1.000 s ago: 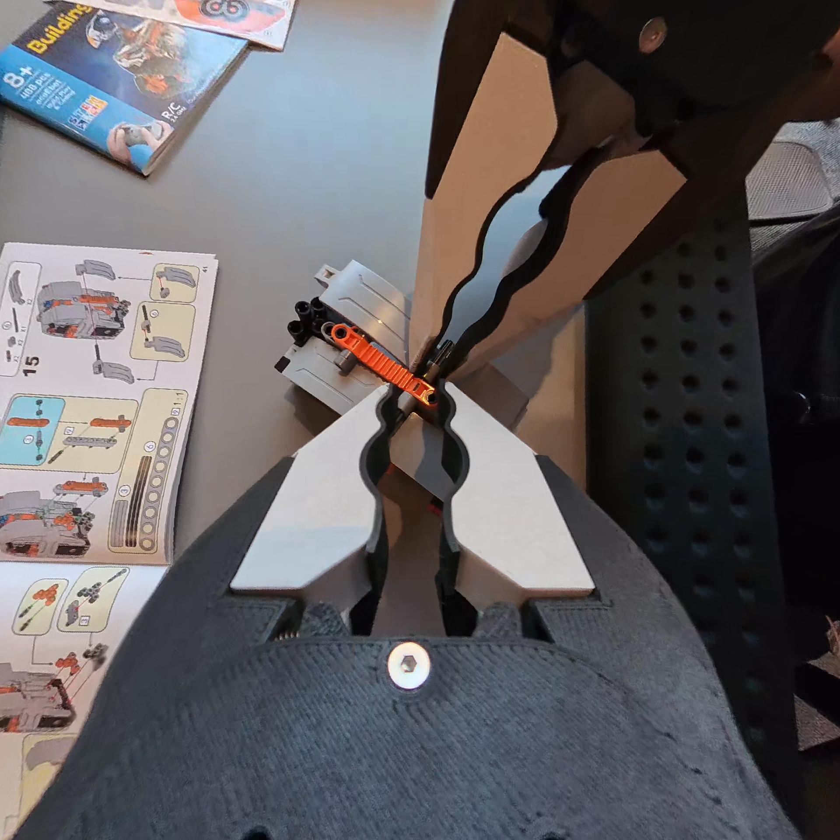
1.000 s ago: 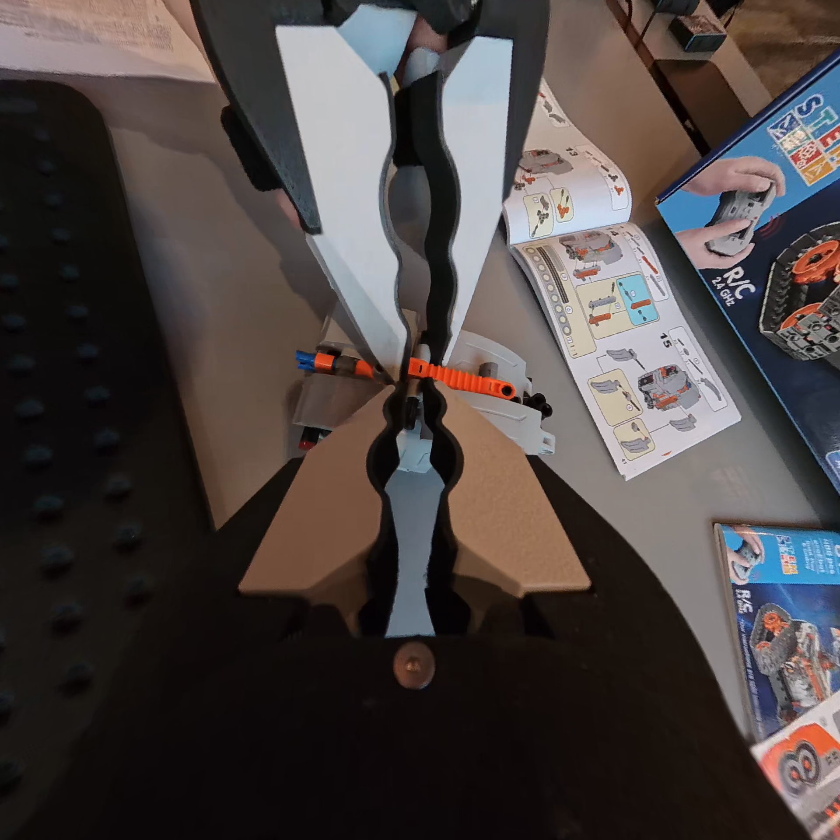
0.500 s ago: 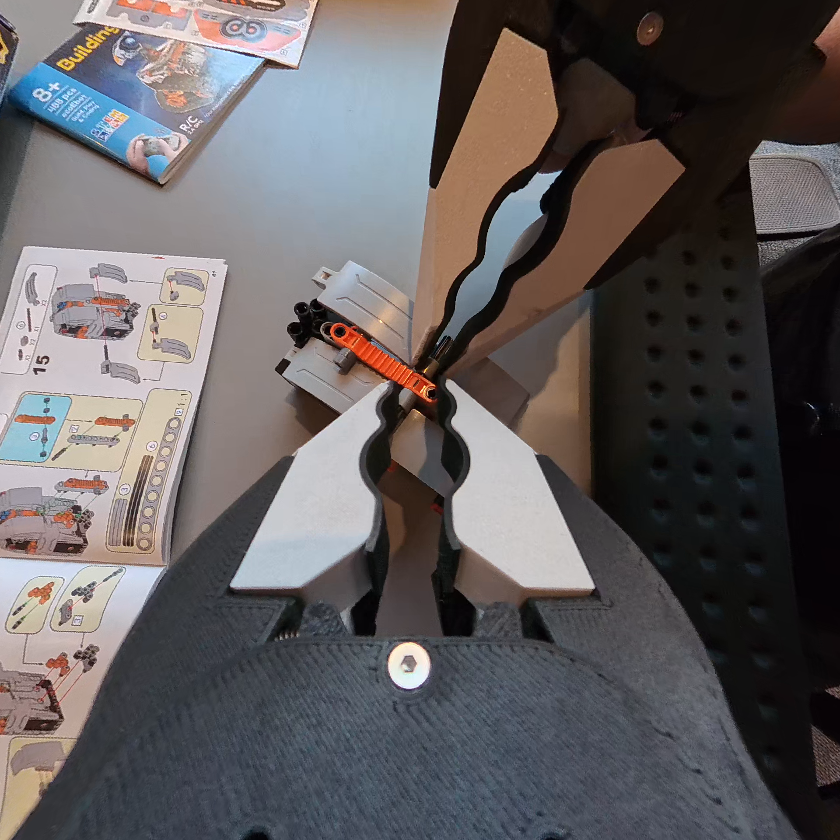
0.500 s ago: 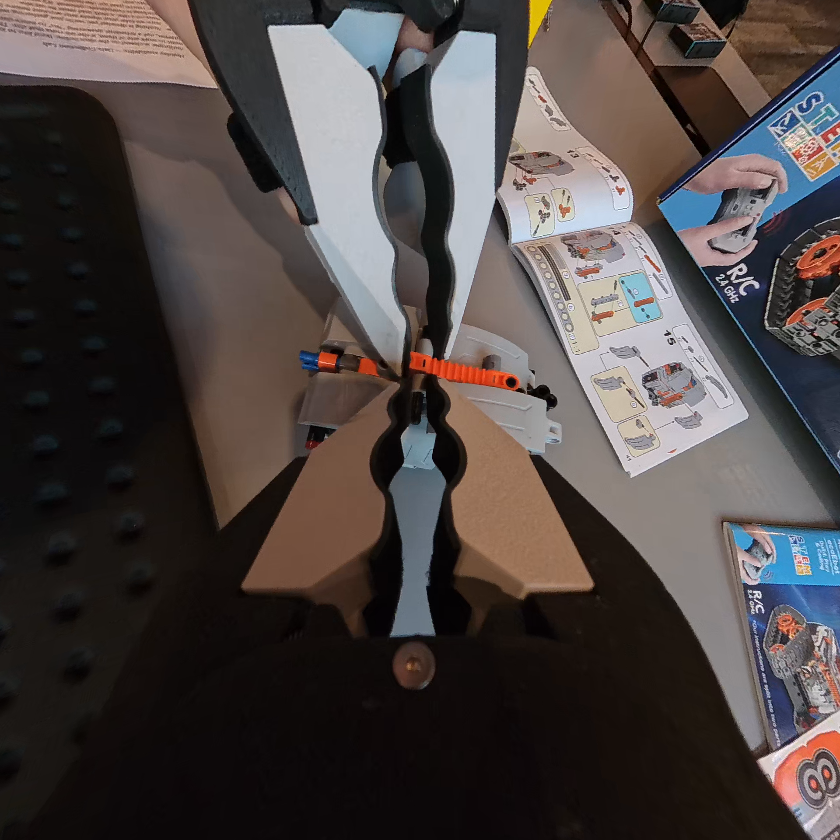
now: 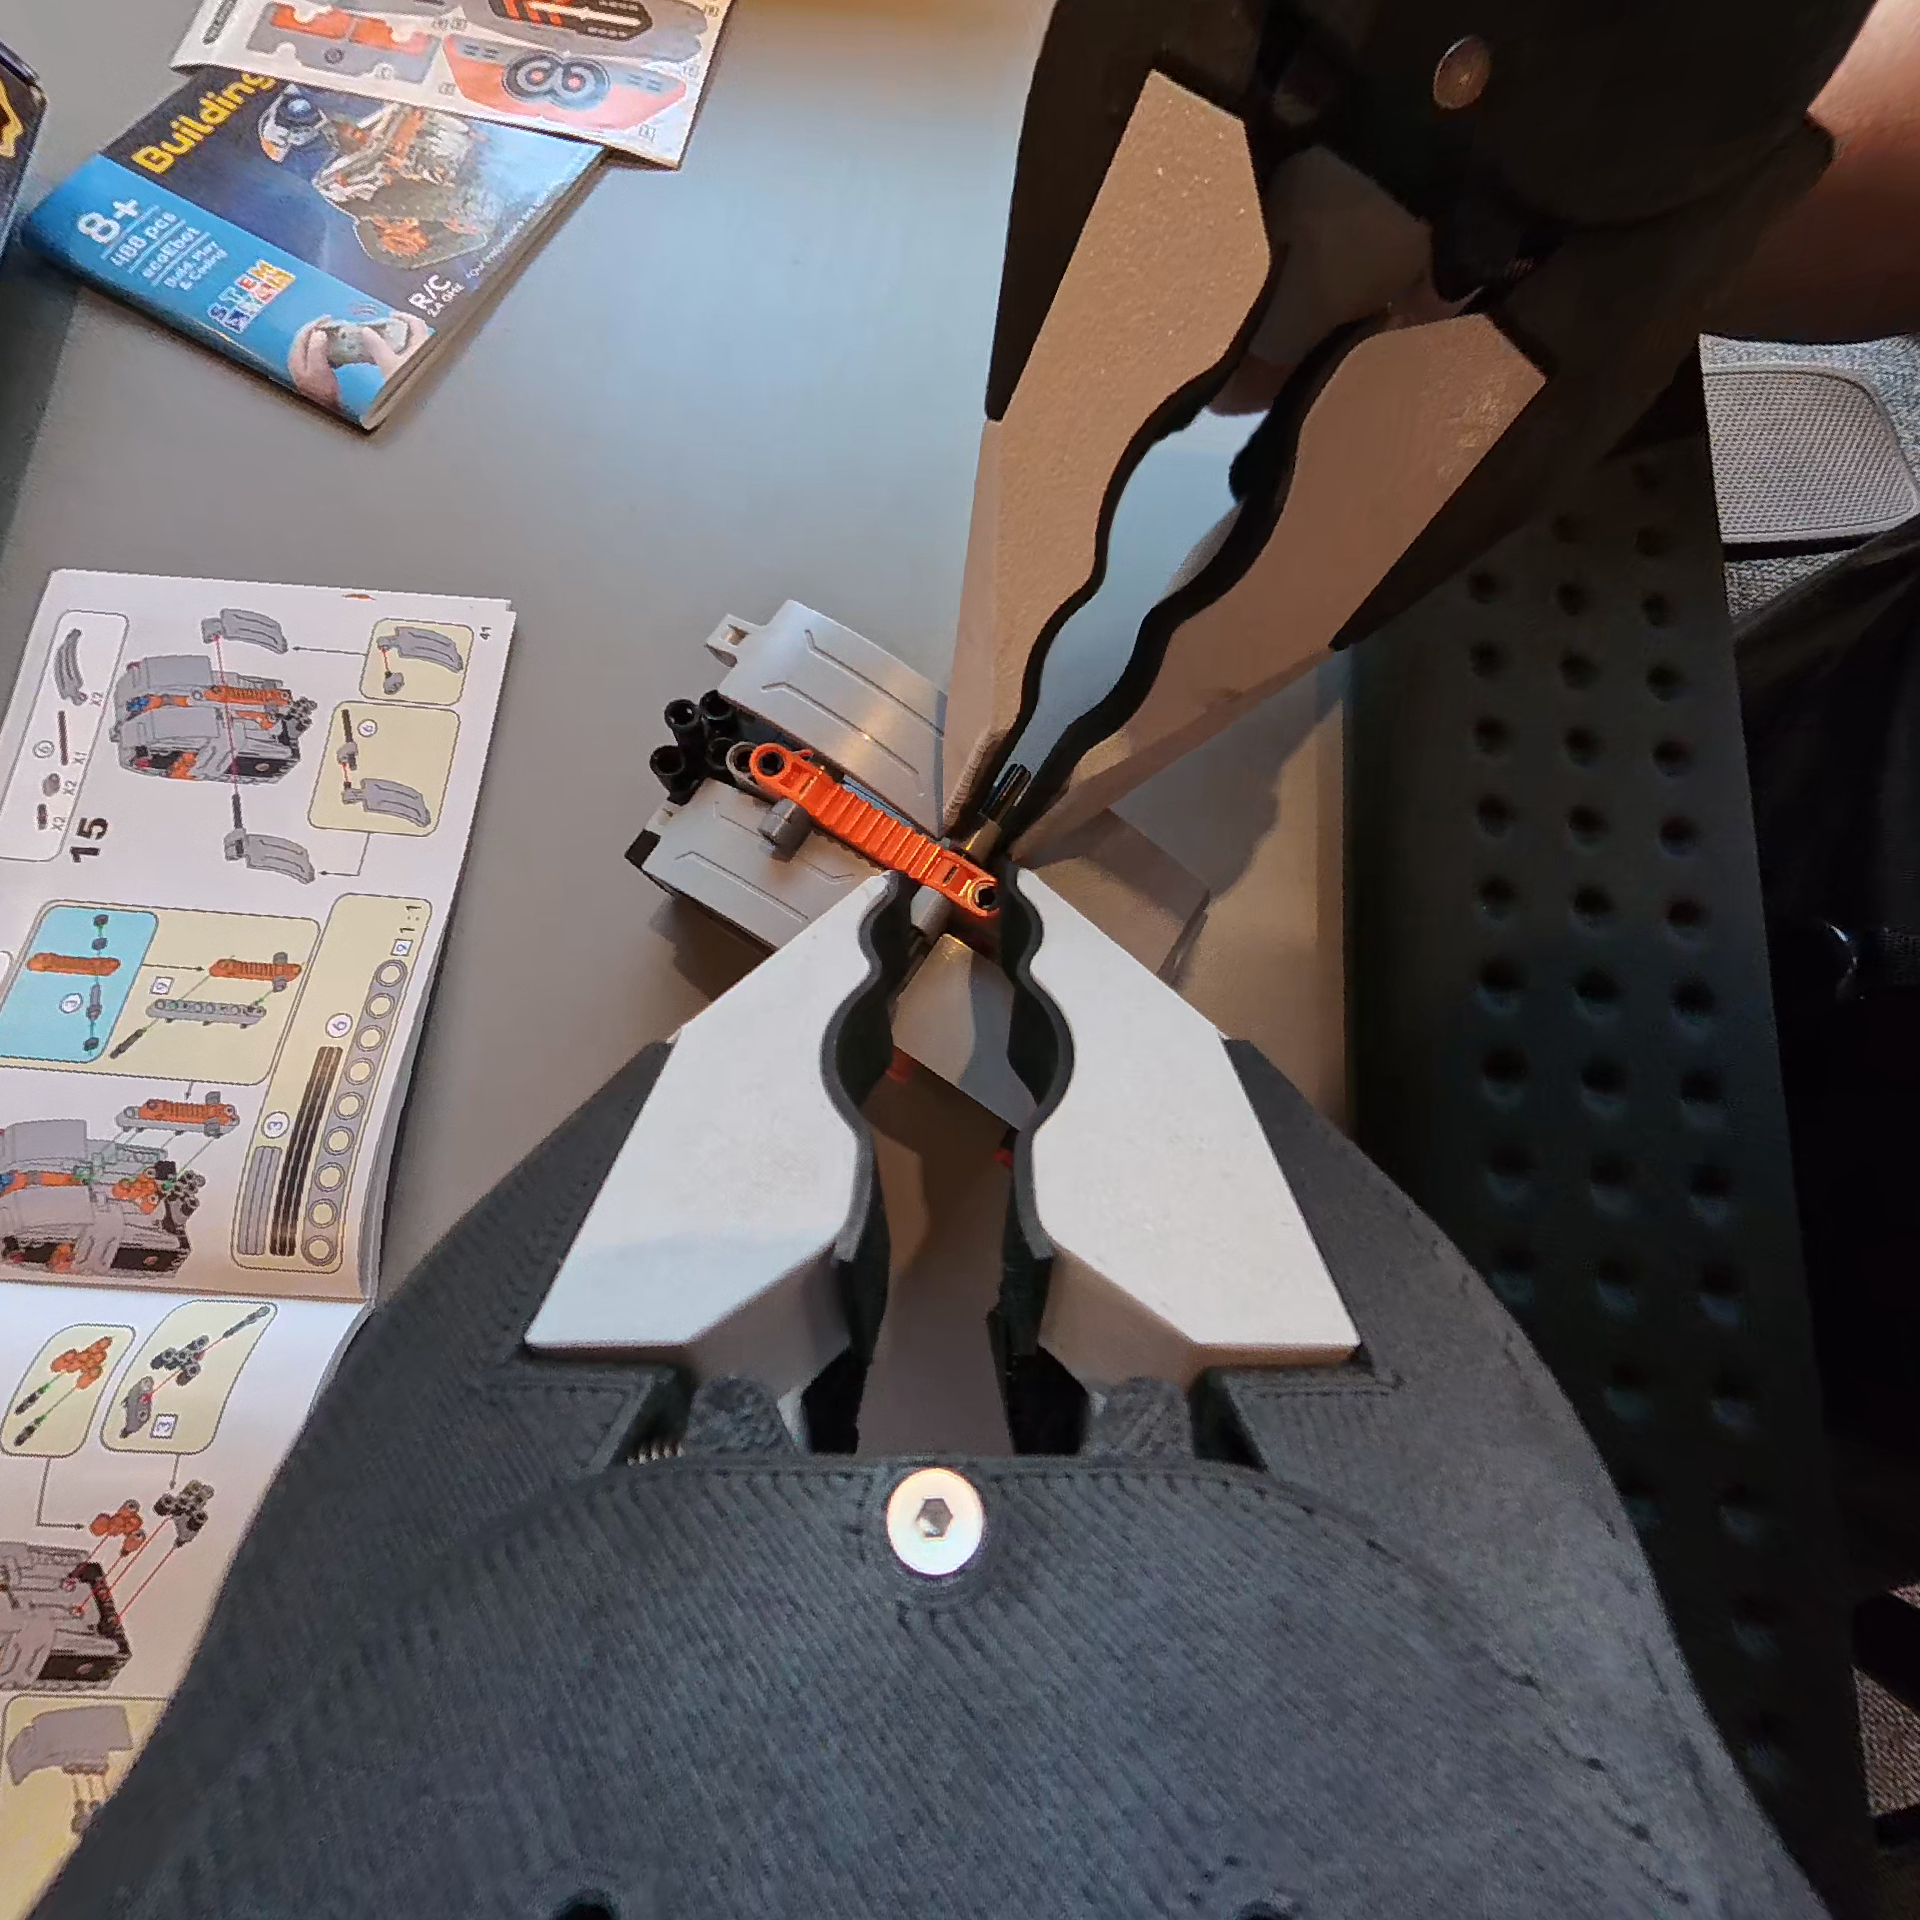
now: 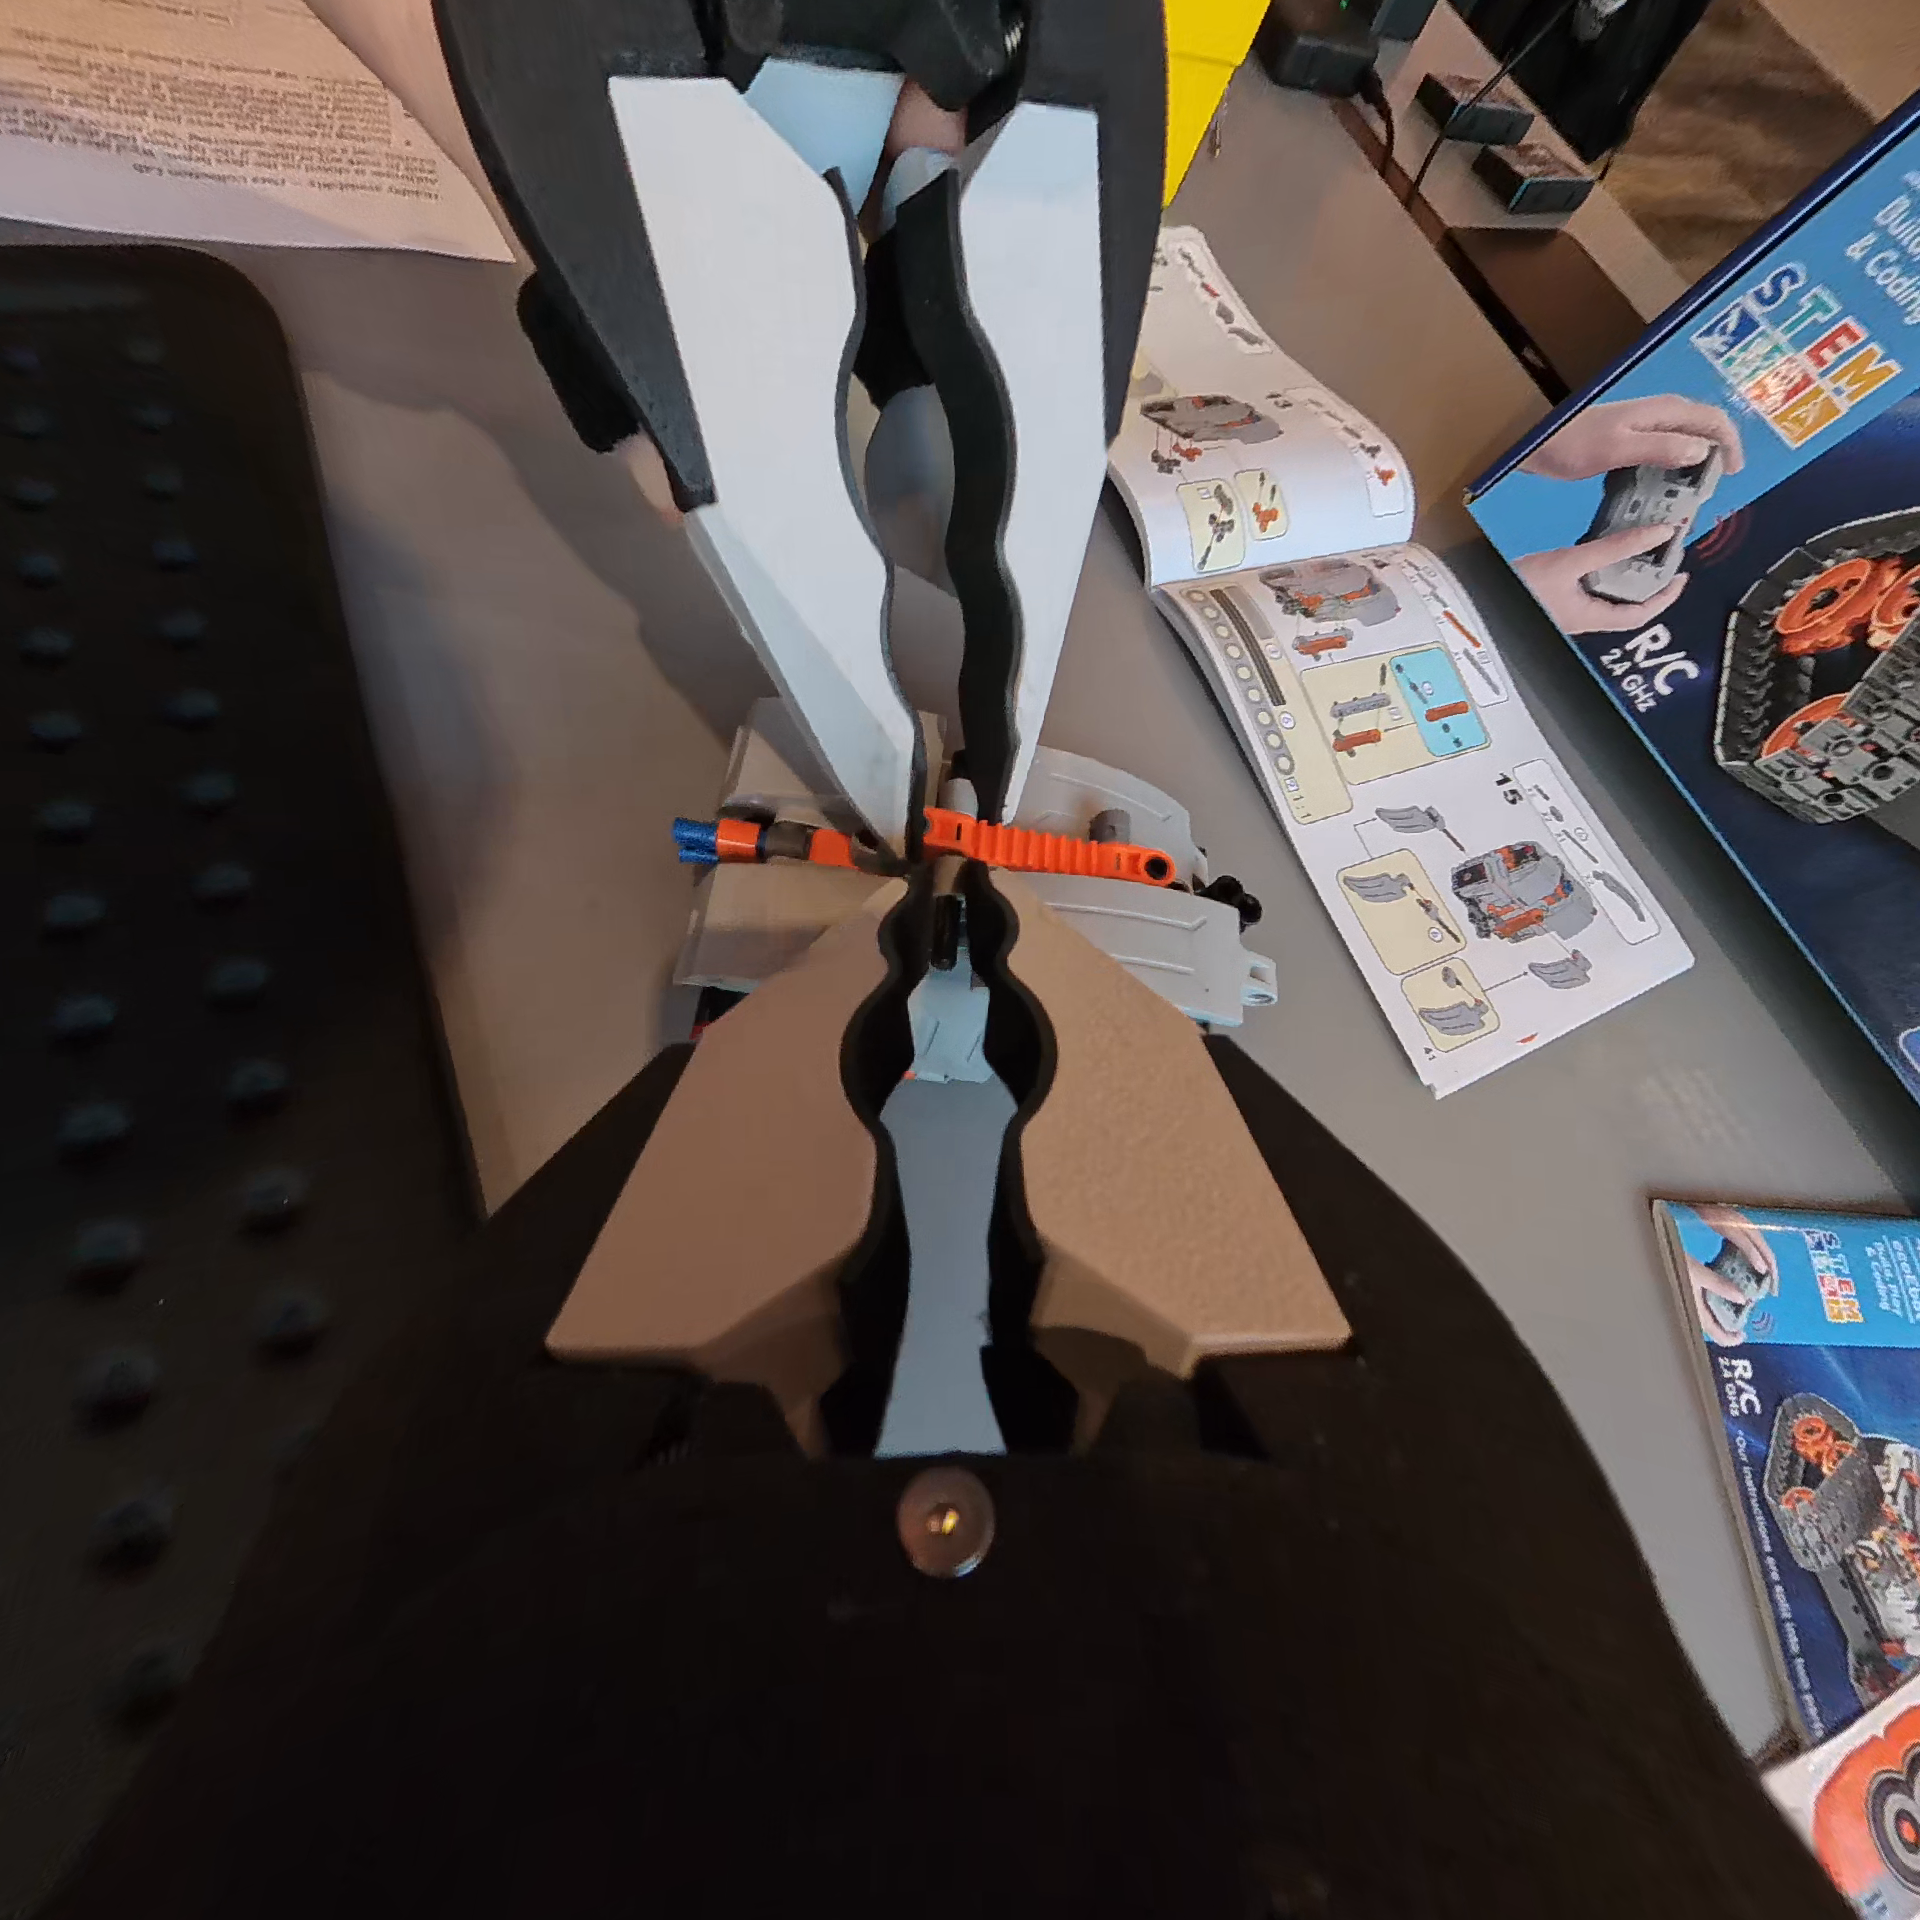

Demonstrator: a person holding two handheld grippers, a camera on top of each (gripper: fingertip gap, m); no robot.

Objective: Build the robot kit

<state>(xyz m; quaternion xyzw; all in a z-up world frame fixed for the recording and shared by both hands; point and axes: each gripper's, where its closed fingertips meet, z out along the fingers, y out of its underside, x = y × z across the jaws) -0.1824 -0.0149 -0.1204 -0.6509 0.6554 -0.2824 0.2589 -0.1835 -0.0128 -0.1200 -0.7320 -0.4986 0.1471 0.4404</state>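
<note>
Your right gripper [image 6: 943,914], tan-fingered, closes on a thin dark axle pin [image 6: 943,928] at frame centre, tip to tip with your left gripper [image 6: 940,831] over a grey-and-orange brick model [image 6: 1101,904]; an open instruction booklet [image 6: 1382,748] lies right.

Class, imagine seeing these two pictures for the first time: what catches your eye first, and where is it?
The bright orange toothed strip stands out, lying across a grey toy build mid-table. The left gripper and right gripper meet tip to tip over it, pinching a thin dark pin. An open instruction booklet lies beside them.
</note>
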